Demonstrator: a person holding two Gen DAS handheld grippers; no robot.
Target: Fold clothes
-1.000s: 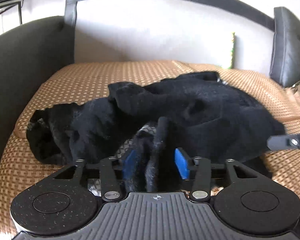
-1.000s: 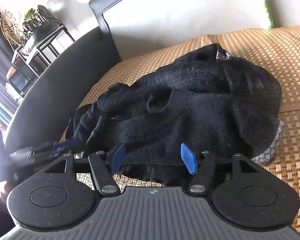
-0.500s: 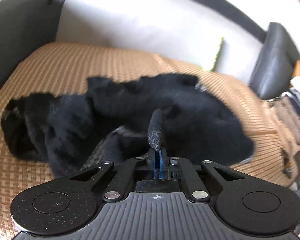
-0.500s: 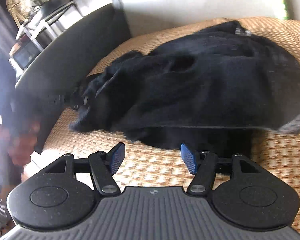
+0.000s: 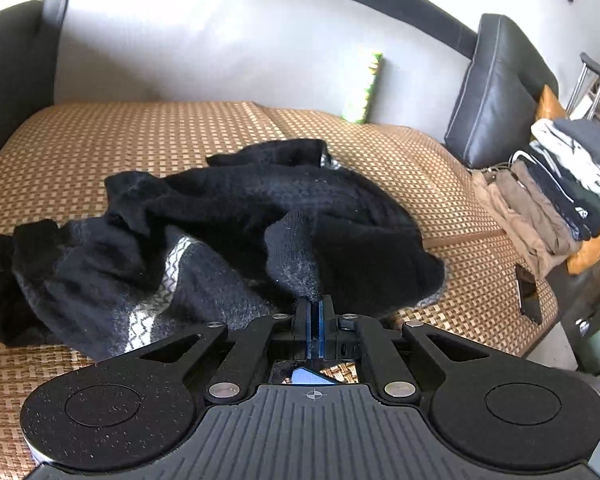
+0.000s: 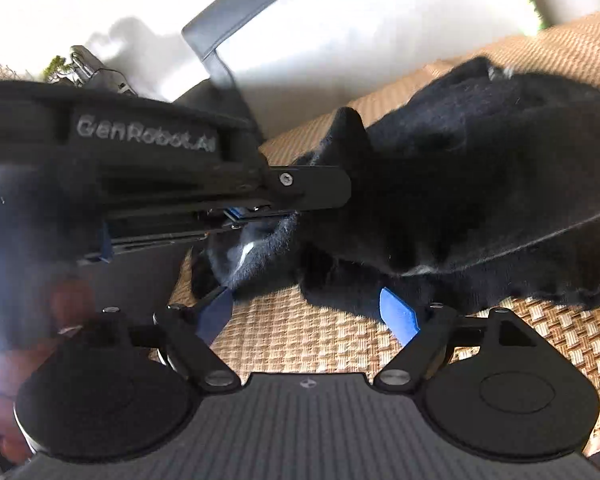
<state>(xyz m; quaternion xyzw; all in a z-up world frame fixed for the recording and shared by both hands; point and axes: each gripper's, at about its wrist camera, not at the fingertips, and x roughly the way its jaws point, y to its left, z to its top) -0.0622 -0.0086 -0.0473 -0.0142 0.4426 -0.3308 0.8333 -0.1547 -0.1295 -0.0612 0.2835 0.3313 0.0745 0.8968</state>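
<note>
A rumpled black sweater [image 5: 236,216] with a white zigzag band lies on the woven tan sofa mat [image 5: 140,136]. My left gripper [image 5: 314,308] is shut on a raised fold of it near the front hem. In the right wrist view the same sweater [image 6: 480,184] fills the right half, and the left gripper [image 6: 284,208] reaches in from the left, pinching that fold. My right gripper [image 6: 306,314] hovers over bare mat just in front of the hem. Its jaws are opening, with nothing between the blue pads [image 6: 398,314].
A stack of folded clothes [image 5: 560,184] sits at the sofa's right end beside a dark cushion [image 5: 496,92]. A green patterned item [image 5: 364,88] leans on the backrest. The dark armrest [image 5: 4,72] bounds the left. A person's hand [image 6: 68,308] shows blurred at left.
My left gripper shut on a fold of the sweater and lifted it. My right gripper slid left along the front hem, off the cloth, and its jaws spread wider.
</note>
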